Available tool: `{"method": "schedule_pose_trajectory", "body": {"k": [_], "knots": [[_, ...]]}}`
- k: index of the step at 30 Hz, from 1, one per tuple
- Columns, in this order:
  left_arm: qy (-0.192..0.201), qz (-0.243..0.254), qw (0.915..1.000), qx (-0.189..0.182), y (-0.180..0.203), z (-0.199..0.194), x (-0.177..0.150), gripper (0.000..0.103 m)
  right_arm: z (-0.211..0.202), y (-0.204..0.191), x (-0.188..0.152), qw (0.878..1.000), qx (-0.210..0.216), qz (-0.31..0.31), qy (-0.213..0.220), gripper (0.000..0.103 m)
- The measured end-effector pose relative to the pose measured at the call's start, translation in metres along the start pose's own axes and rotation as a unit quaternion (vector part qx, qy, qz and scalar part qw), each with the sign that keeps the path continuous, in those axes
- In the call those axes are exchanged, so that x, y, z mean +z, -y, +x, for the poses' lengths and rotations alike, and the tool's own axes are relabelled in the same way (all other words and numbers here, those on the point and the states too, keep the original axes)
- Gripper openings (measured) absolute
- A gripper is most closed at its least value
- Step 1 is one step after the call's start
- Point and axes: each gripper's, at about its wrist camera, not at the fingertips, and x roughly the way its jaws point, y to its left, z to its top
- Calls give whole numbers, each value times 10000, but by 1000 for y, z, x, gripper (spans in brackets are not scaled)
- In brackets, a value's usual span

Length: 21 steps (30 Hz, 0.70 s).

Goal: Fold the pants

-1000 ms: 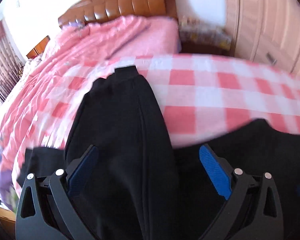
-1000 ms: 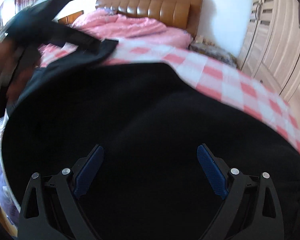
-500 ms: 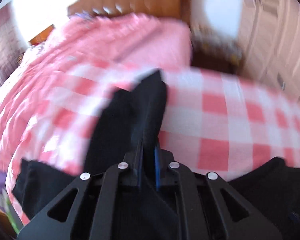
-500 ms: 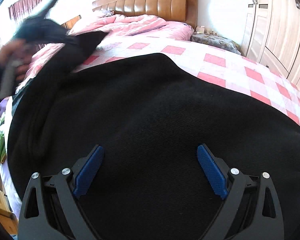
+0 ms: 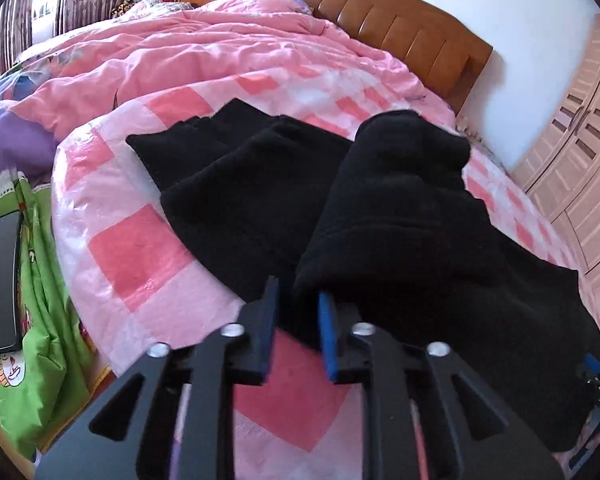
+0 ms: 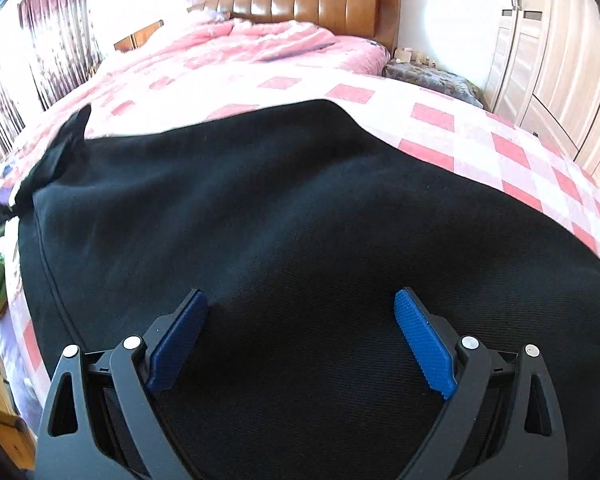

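Note:
Black pants (image 5: 400,224) lie on a pink-and-white checked sheet (image 5: 140,256) on the bed. My left gripper (image 5: 298,304) is shut on a fold of one pant leg, which rises in a hump over the fingers; the other leg (image 5: 228,160) lies flat to the left. In the right wrist view the pants (image 6: 300,220) fill most of the frame. My right gripper (image 6: 300,320) is open, its blue pads (image 6: 424,344) wide apart, low over or resting on the fabric.
A rumpled pink duvet (image 5: 188,52) and a brown headboard (image 5: 400,28) lie beyond. A green bag (image 5: 32,320) and a dark flat object (image 5: 0,280) sit off the bed's left edge. Wardrobes (image 6: 560,60) stand on the right, and a cluttered nightstand (image 6: 432,76).
My left gripper was open over the pant leg, then shut on it and has carried the fold across, so the leg now humps over. My right gripper stayed open on the fabric.

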Motion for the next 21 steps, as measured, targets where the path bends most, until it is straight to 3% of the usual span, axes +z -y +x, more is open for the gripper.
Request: {"method": "schedule_pose_trajectory", "body": {"k": [3, 4, 5, 6, 9, 10, 12, 13, 16, 18, 21], "knots": [[568, 322, 9966, 497, 19, -35, 4, 68, -15, -7, 11, 9994, 273, -180, 115, 92], [892, 859, 9905, 594, 41, -51, 4, 75, -19, -11, 18, 9988, 355, -280, 188, 92], [1041, 1286, 9842, 631, 58, -57, 4, 88, -19, -16, 28, 9981, 403, -389, 243, 92], [1119, 1738, 9760, 690, 77, -57, 4, 91, -19, -26, 40, 9968, 453, -578, 304, 92], [653, 3260, 9392, 858, 134, -18, 0, 90, -4, -56, 73, 9911, 583, -1157, 300, 91], [520, 3531, 9298, 897, 142, -4, -1, 87, 2, -63, 81, 9894, 652, -1267, 279, 90], [220, 3910, 9142, 1044, 147, 21, -1, 71, 16, -78, 97, 9867, 759, -1418, 238, 88], [16, 4036, 9093, 1014, 147, 35, 2, 71, 23, -86, 105, 9848, 853, -1502, 186, 88], [-143, 4231, 9037, 647, 142, 44, 5, 55, 38, -105, 115, 9776, 1042, -1826, 101, 88], [-171, 4176, 9072, 473, 138, 40, 6, 24, 46, -118, 115, 9707, 1165, -2102, 48, 84], [65, 3124, 9498, -162, 109, 23, 29, 19, 60, -135, 119, 9543, 1572, -2539, -128, 66]]}}
